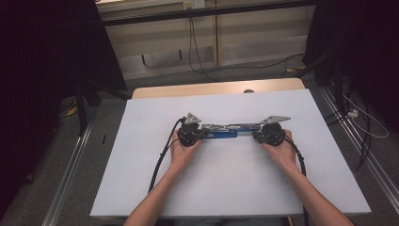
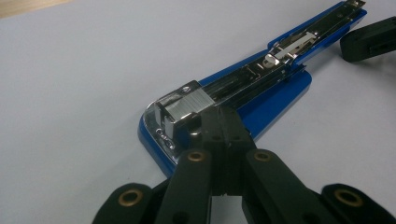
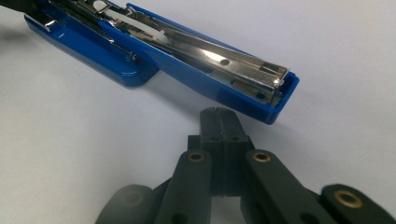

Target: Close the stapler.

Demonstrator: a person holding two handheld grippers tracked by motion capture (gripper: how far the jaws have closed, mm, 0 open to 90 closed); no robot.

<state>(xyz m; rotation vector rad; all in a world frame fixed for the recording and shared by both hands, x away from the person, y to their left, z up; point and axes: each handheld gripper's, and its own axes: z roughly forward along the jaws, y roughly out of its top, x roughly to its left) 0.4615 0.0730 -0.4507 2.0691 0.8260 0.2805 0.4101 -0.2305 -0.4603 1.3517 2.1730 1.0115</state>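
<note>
A blue stapler lies opened flat on the white tabletop. The left gripper touches one end; the right gripper sits just short of the other. Both are closed, holding nothing.

A white table carries an opened blue stapler.

From my remote seat: the matte white tabletop glows evenly under overhead light while its surroundings fall dark; glare flecks the open blue-and-chrome stapler, and the nearest black tongs' edges blur.

Opened stapler (laid flat) bars the gap between 2 grippers.
</note>
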